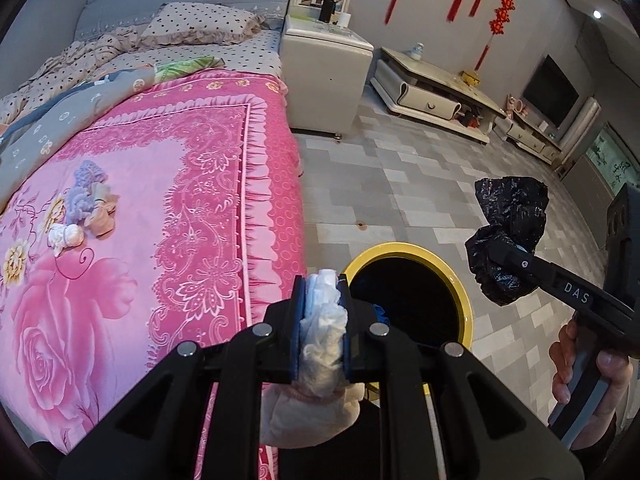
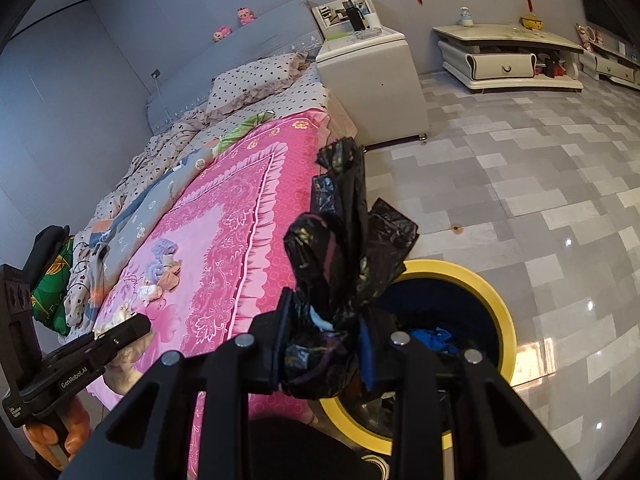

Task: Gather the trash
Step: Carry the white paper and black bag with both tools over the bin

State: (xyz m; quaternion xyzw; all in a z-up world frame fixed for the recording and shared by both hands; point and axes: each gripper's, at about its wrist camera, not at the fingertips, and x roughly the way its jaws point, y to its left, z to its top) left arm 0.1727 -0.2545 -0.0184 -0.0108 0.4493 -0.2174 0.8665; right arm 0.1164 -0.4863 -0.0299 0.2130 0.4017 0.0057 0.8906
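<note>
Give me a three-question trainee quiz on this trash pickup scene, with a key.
1. True or false: the left gripper is shut on a black plastic bag.
2. What does the right gripper hold? A) crumpled white tissue B) black plastic bag C) nothing
3. Fill in: the bin on the floor has a ____ rim.

Key: 1. False, it grips crumpled white tissue. 2. B. 3. Yellow.

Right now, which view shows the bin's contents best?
Right wrist: it looks into the yellow-rimmed bin and shows blue trash inside. In the left wrist view the bin interior is mostly black, with only a blue scrap by the claw.
</note>
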